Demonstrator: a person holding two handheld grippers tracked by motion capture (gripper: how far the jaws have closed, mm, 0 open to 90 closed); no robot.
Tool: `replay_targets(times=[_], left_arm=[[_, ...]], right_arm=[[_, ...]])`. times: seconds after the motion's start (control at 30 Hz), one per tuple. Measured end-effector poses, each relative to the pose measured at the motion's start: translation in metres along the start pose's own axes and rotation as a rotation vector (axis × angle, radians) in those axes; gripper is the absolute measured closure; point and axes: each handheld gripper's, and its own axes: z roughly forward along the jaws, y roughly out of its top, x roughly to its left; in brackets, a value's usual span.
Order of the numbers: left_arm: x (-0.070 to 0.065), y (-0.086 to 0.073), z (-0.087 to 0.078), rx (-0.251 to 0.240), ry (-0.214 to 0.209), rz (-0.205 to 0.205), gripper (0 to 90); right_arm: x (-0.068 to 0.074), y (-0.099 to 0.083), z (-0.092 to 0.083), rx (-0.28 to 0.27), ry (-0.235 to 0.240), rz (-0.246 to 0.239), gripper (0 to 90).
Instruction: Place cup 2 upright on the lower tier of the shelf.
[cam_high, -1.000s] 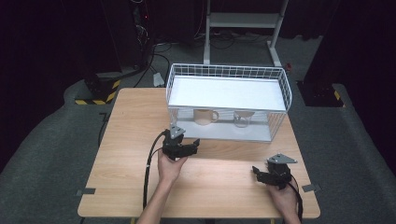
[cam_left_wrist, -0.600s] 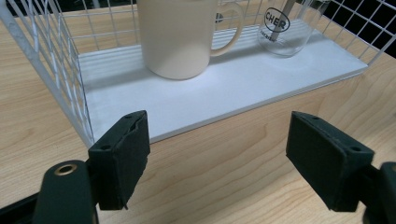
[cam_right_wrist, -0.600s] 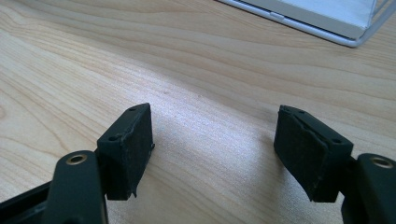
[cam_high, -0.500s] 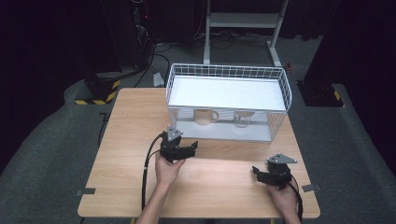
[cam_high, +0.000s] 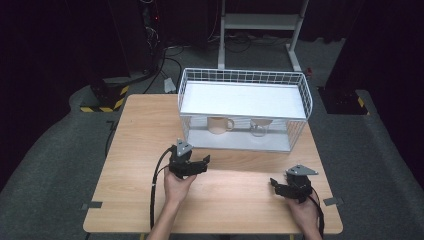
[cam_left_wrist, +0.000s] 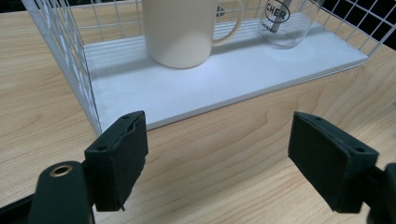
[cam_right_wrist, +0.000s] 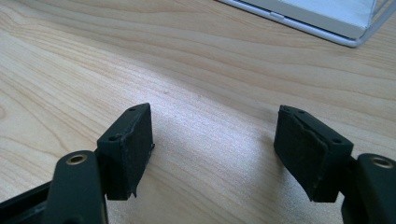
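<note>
left gripper view: cream mug (cam_left_wrist: 180, 30) upright on lower shelf of wire rack (cam_left_wrist: 70, 51), straight ahead of left gripper (cam_left_wrist: 229, 163), handle toward glass jar (cam_left_wrist: 287, 23). jaws just been opening, nothing between. right gripper (cam_high: 290, 186) farther off, released, empty, over table (cam_high: 240, 200).

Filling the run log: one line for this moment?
left claw: open, jaws just widened, empty, facing cream mug | right claw: open, empty, over table
</note>
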Motion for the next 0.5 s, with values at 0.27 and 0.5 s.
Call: replay_targets(times=[0.27, 0.5], left_arm=[[0.0012, -0.0044, -0.0050, -0.001, -0.009, -0.009, 20.1], [0.0048, -0.0093, -0.0093, -0.004, -0.038, -0.037, 19.3]], right_arm=[[0.0000, 0.0000, 0.0000, 0.000, 0.000, 0.000, 28.4], [0.0000, 0.0000, 0.0000, 0.000, 0.000, 0.000, 28.4]])
